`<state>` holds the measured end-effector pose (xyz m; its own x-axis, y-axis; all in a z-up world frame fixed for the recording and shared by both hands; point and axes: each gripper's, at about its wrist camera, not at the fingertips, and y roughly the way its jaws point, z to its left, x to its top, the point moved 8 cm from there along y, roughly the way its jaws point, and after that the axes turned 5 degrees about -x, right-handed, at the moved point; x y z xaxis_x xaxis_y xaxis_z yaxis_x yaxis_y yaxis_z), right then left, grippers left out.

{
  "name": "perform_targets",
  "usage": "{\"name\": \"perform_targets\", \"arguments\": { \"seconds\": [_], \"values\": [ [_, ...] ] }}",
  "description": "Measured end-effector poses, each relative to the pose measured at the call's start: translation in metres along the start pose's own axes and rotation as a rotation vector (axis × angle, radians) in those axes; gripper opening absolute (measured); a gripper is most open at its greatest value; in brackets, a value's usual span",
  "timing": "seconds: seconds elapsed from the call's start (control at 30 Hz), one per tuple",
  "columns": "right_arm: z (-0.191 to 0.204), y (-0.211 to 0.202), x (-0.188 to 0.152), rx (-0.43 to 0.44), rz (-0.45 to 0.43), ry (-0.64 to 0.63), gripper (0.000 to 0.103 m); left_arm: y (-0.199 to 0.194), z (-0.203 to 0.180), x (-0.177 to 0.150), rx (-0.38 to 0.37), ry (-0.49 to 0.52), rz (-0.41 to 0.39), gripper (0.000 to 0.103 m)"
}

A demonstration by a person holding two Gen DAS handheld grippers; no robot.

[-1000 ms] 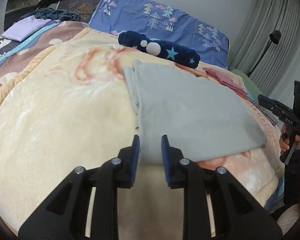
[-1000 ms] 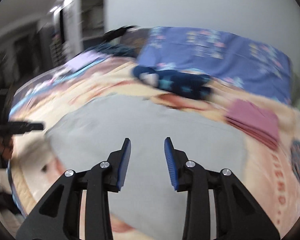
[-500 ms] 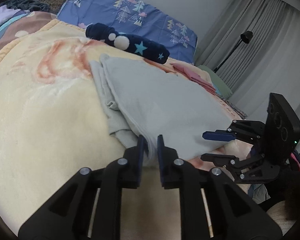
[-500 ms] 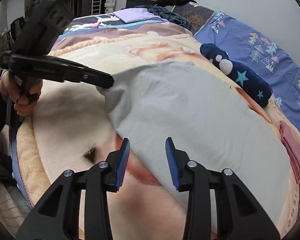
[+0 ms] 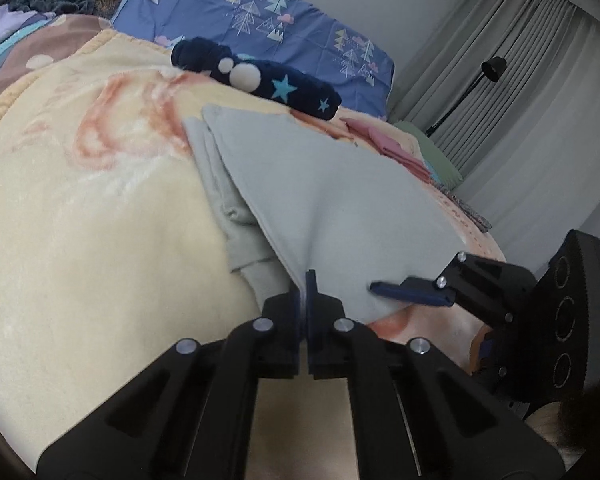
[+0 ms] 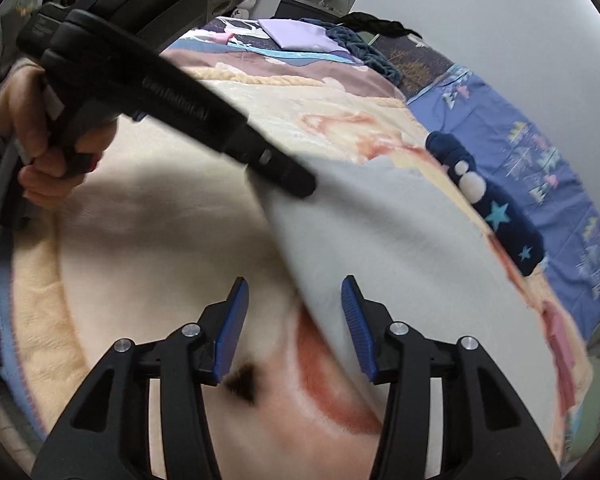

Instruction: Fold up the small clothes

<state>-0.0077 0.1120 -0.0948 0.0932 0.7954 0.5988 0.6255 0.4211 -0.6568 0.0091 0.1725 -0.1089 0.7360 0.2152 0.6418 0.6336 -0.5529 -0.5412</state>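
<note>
Left wrist view: your left tool (image 5: 304, 300) is clamped on the grey cloth's (image 5: 324, 196) near corner, centre frame, on the bed (image 5: 80, 220). Right tool (image 6: 292, 330) gapes wide, straddling the near edge, gripping nothing. Cloth looks part-folded; next fold remains.

1. Left gripper (image 5: 304, 286): jaws closed tight, blue pads nearly meeting, pinched on the near corner of the grey cloth (image 5: 332, 200). Also seen from the right wrist view as a long black body reaching in from upper left, its tip (image 6: 300, 186) at the cloth's corner.
2. Left hand (image 6: 40, 144): bare, wrapped round the gripper's handle, fingers curled on the trigger.
3. Right gripper (image 6: 294, 312): jaws spread wide, blue pads apart, straddling the cloth's near edge, nothing clamped. In the left wrist view it enters from the right, low, fingers (image 5: 408, 294) pointing left.
</note>
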Motion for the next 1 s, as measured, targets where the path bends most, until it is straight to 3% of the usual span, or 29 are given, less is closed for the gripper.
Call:
{"name": "perform_targets", "arguments": {
  "seconds": [0.1, 0.17, 0.2, 0.37, 0.47, 0.53, 0.6, 0.67, 0.7, 0.8, 0.9, 0.97, 1.0],
  "values": [
    [0.009, 0.008, 0.005, -0.119, -0.014, -0.099, 0.049, -0.002, 0.009, -0.015, -0.005, -0.05, 0.013, 0.007],
    [0.014, 0.012, 0.007, -0.174, -0.025, -0.153, 0.049, -0.014, 0.018, -0.015, 0.027, -0.068, -0.022, 0.018],
    [0.016, 0.014, 0.009, -0.195, -0.031, -0.177, 0.049, -0.022, 0.024, -0.013, 0.048, -0.076, -0.045, 0.028],
    [0.016, 0.028, 0.017, -0.241, -0.026, -0.182, 0.049, -0.051, 0.053, 0.002, 0.125, -0.136, -0.127, 0.037],
    [0.016, 0.039, 0.023, -0.277, -0.029, -0.182, 0.048, -0.046, 0.06, 0.016, 0.088, -0.154, -0.121, 0.045],
    [0.018, 0.047, 0.026, -0.258, -0.018, -0.177, 0.035, -0.028, 0.061, 0.029, 0.012, -0.182, -0.073, 0.055],
    [0.018, 0.051, 0.028, -0.251, -0.013, -0.181, 0.03, -0.007, 0.062, 0.041, -0.047, -0.22, -0.025, 0.057],
    [0.018, 0.051, 0.028, -0.245, -0.014, -0.184, 0.017, 0.022, 0.059, 0.055, -0.118, -0.279, 0.031, 0.062],
    [0.017, 0.052, 0.028, -0.244, -0.014, -0.185, 0.005, 0.033, 0.059, 0.062, -0.136, -0.296, 0.046, 0.066],
    [0.012, 0.048, 0.029, -0.222, -0.03, -0.161, 0.002, 0.07, 0.062, 0.081, -0.086, -0.269, 0.079, 0.073],
    [0.004, 0.034, 0.034, -0.19, -0.058, -0.11, 0.002, 0.093, 0.074, 0.105, -0.041, -0.271, 0.053, 0.07],
    [0.003, 0.028, 0.038, -0.165, -0.064, -0.086, 0.002, 0.094, 0.083, 0.125, -0.026, -0.283, -0.018, 0.042],
    [0.004, 0.029, 0.04, -0.163, -0.064, -0.09, 0.002, 0.093, 0.088, 0.133, -0.033, -0.3, -0.046, 0.008]
  ]
}}
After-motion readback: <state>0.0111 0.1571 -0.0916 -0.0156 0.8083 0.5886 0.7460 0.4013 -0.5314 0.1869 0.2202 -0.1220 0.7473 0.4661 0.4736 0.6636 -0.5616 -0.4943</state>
